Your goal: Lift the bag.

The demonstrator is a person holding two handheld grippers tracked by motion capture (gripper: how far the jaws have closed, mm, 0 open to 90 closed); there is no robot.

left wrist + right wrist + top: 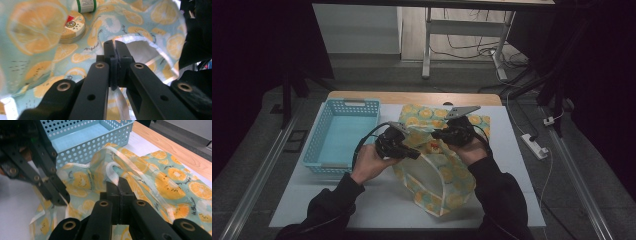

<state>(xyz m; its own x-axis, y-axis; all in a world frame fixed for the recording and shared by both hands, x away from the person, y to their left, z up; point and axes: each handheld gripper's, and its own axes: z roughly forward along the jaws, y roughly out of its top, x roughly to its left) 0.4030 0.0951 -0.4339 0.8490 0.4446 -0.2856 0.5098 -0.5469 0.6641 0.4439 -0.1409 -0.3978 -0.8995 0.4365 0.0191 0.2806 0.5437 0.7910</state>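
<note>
Two grippers, left [413,153] & right [438,134], jaws clamped on bag [437,175] rim mid-desk; basket [343,135] at 9 o'clock.

The high view is looking forward and down from above the person's side onto the whole table [377,200], while each gripper view is peering along its own black jaws from very close, all three sharing the orange-print bag [439,175] [40,30] [175,177].
</note>
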